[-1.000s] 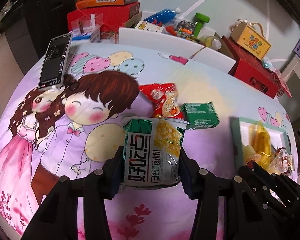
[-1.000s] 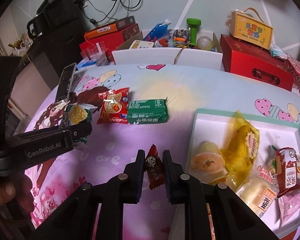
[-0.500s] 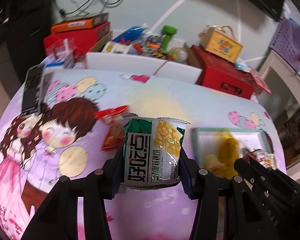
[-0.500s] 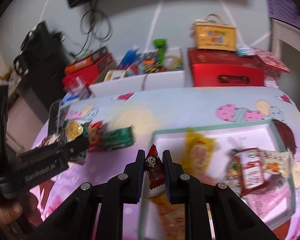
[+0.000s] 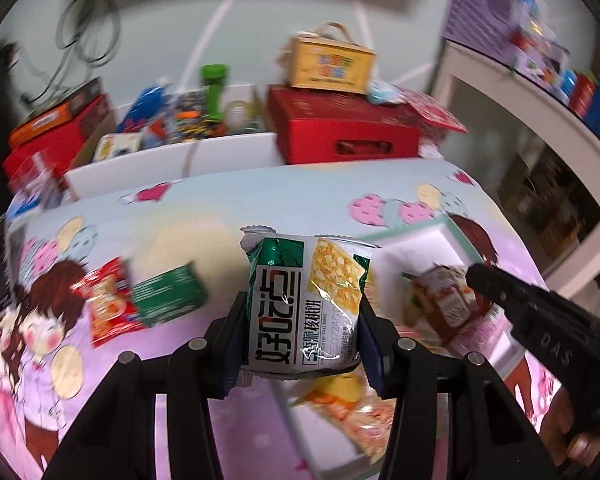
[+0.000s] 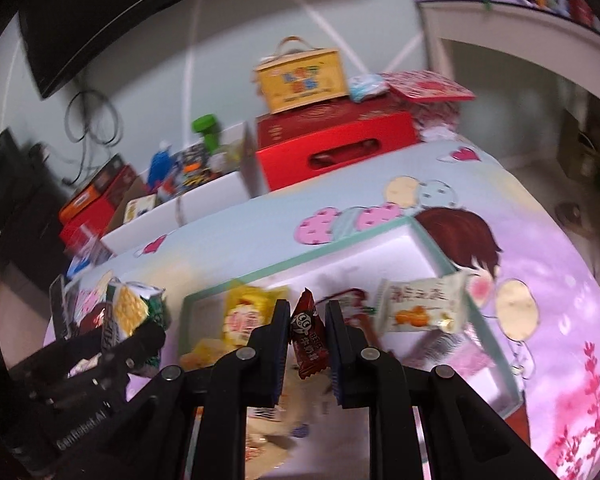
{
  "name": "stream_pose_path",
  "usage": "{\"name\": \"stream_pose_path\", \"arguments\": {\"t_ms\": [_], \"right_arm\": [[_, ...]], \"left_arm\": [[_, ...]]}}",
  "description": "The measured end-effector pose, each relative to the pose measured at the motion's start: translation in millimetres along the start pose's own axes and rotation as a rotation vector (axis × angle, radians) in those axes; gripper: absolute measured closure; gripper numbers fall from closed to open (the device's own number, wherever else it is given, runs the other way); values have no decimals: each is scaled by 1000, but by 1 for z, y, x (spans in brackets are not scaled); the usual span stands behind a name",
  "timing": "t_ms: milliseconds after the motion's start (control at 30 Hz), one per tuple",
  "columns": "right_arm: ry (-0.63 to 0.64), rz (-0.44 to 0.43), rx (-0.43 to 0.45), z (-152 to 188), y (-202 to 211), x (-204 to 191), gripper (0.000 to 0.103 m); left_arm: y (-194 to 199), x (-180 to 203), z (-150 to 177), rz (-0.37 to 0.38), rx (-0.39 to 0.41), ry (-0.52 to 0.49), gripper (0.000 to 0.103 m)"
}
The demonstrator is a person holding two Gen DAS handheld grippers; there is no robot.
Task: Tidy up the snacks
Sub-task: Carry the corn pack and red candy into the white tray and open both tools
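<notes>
Your left gripper (image 5: pixel 302 334) clamps the green-and-white cracker packet (image 5: pixel 306 300) upright over the white tray's (image 5: pixel 428 240) near edge, ready to drop. Your right gripper (image 6: pixel 308 340) pinches a small brown candy bar (image 6: pixel 309 334) above the tray's snacks.

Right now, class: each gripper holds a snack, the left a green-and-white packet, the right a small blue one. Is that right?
Not quite. The right gripper holds a small dark red packet, not blue, as the right wrist view shows. The left gripper does hold the green-and-white packet.
</notes>
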State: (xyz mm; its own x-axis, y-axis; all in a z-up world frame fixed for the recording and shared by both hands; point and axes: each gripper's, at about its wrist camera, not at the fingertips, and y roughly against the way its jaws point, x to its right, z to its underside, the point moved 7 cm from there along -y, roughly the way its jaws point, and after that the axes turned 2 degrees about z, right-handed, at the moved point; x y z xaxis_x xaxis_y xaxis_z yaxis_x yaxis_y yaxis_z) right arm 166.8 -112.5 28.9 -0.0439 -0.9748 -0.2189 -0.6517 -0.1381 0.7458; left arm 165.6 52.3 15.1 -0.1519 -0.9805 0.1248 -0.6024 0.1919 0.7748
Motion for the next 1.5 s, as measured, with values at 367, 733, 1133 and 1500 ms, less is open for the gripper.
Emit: {"name": "stream_pose_path", "arguments": {"t_ms": [367, 733, 1133, 1500], "right_arm": [[-118, 45, -70, 10, -14, 43, 83], [-161, 87, -128, 19, -30, 59, 83], [-181, 119, -142, 21, -38, 66, 83], [-219, 150, -150, 22, -41, 75, 77]], "left_arm": [[-29, 54, -2, 45, -28, -118, 52], [-48, 65, -7, 64, -32, -123, 52], [-55, 64, -12, 76, -25, -111, 41], [-52, 47, -13, 40, -45, -59, 31]]}}
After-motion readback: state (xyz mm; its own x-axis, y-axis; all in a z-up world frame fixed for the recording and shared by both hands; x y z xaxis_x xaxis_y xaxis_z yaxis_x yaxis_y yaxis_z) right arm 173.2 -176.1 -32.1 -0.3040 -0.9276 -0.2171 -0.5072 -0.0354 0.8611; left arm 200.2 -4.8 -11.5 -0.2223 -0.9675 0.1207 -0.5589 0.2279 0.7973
